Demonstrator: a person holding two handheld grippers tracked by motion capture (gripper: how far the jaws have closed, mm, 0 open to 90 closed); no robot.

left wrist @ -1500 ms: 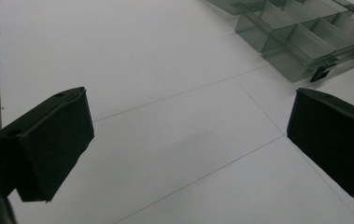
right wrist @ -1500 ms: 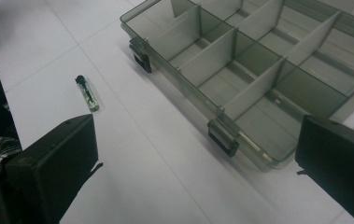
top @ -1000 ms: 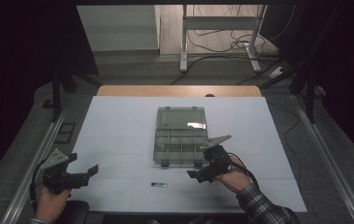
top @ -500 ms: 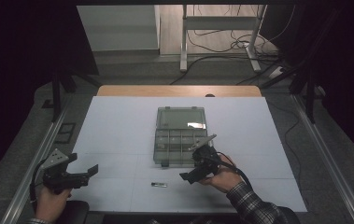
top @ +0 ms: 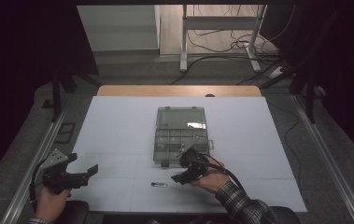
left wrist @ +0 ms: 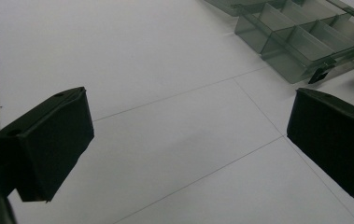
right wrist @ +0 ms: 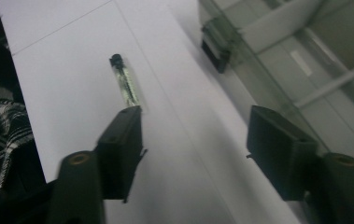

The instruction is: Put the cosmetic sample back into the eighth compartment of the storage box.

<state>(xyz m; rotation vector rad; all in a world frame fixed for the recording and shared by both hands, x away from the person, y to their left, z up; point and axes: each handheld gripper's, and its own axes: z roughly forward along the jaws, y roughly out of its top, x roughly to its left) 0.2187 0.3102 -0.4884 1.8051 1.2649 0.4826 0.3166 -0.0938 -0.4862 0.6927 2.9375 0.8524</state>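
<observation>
A grey see-through compartment box (top: 182, 135) lies open at the middle of the white table, its lid flat behind it; its compartments (left wrist: 300, 39) also show in the left gripper view. A small clear vial with a black cap (top: 159, 185) lies on the table in front of the box, and in the right gripper view the vial (right wrist: 124, 84) sits just beyond the left jaw. My right gripper (top: 185, 164) is open, tilted, near the box's front edge and right of the vial. My left gripper (top: 85, 173) is open at the table's front left, holding nothing.
The white sheet (top: 118, 126) covers the table, with a wooden strip (top: 179, 90) at its far edge. Metal rails (top: 39, 154) run along both sides. A desk frame and cables (top: 221, 42) stand on the floor beyond. A plaid sleeve (top: 240, 203) comes in at the bottom.
My right gripper has moved left and toward the table's front, turning its jaws to the vial. The left gripper has stayed in place.
</observation>
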